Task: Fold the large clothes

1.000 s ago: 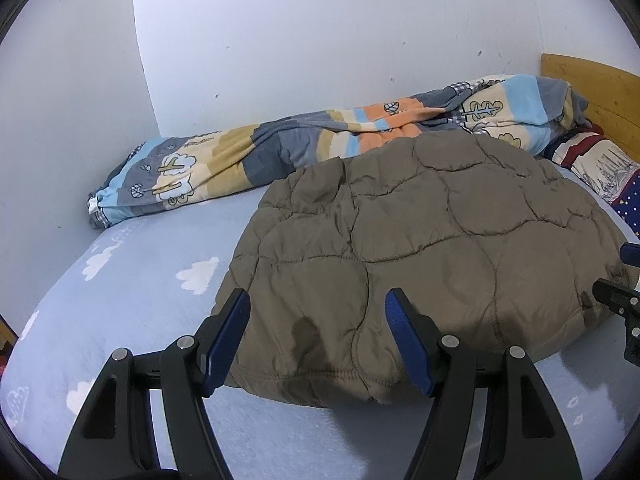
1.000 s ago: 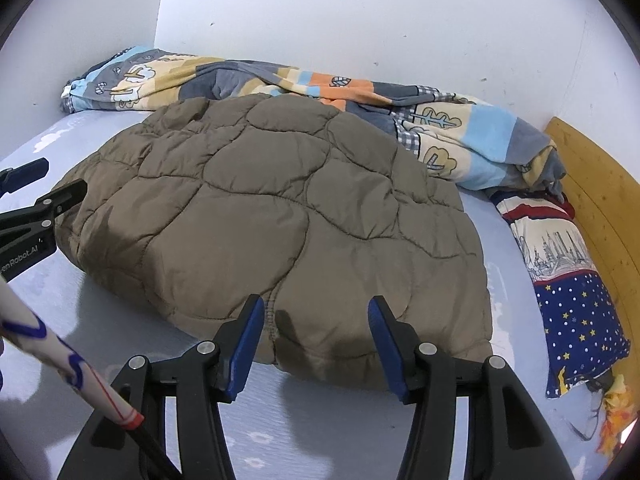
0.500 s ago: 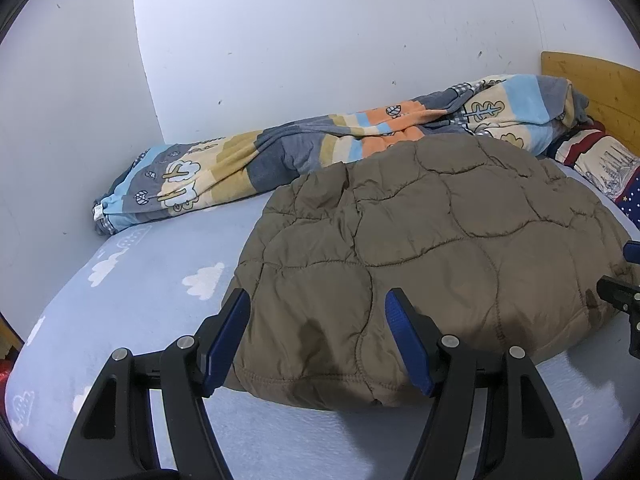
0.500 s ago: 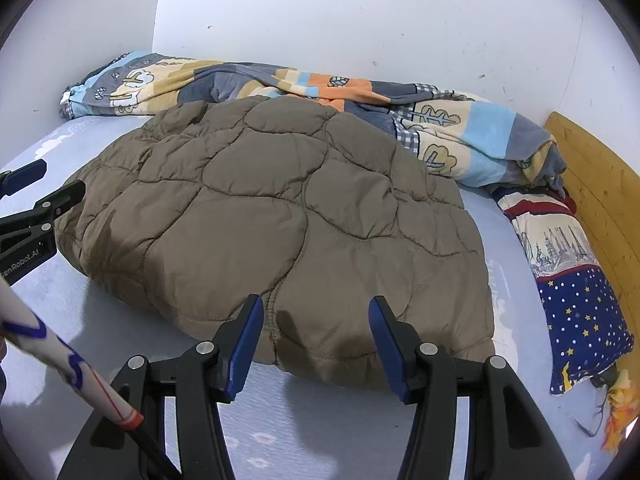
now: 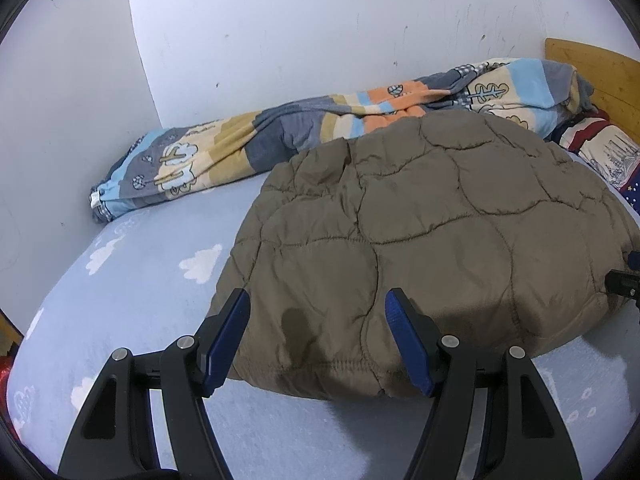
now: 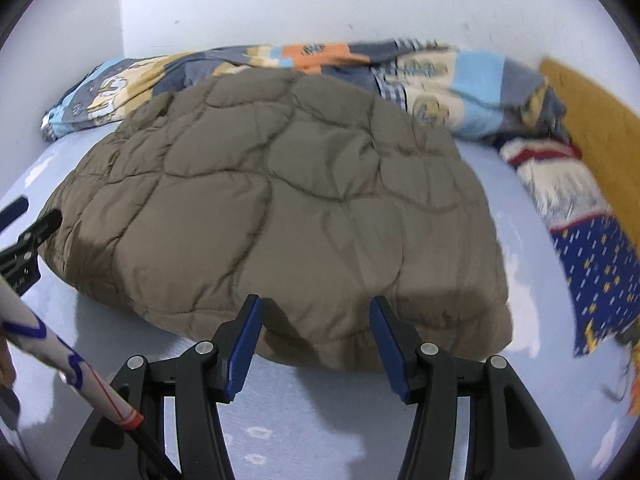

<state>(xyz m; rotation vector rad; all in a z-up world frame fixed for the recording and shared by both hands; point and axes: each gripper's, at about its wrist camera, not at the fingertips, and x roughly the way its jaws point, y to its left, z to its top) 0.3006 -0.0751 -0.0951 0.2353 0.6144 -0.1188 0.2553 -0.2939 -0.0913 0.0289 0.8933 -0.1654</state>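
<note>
A brown quilted padded jacket (image 5: 432, 232) lies folded in a puffy heap on the light blue bed sheet (image 5: 132, 280). It also shows in the right wrist view (image 6: 288, 208). My left gripper (image 5: 316, 320) is open and empty, hovering over the jacket's near left hem. My right gripper (image 6: 314, 320) is open and empty over the jacket's near right hem. The tip of the right gripper (image 5: 624, 284) shows at the right edge of the left wrist view, and the left gripper (image 6: 24, 232) at the left edge of the right wrist view.
A rolled striped blanket (image 5: 304, 128) lies along the white wall behind the jacket. A star-patterned pillow (image 6: 592, 248) rests by the wooden headboard (image 6: 600, 120) on the right. A white stick with blue marks (image 6: 64, 364) crosses the lower left of the right wrist view.
Both grippers have risen and pulled back a little from the jacket. The right wrist view has swung and is blurred. Both stay open; the jacket has not moved.
</note>
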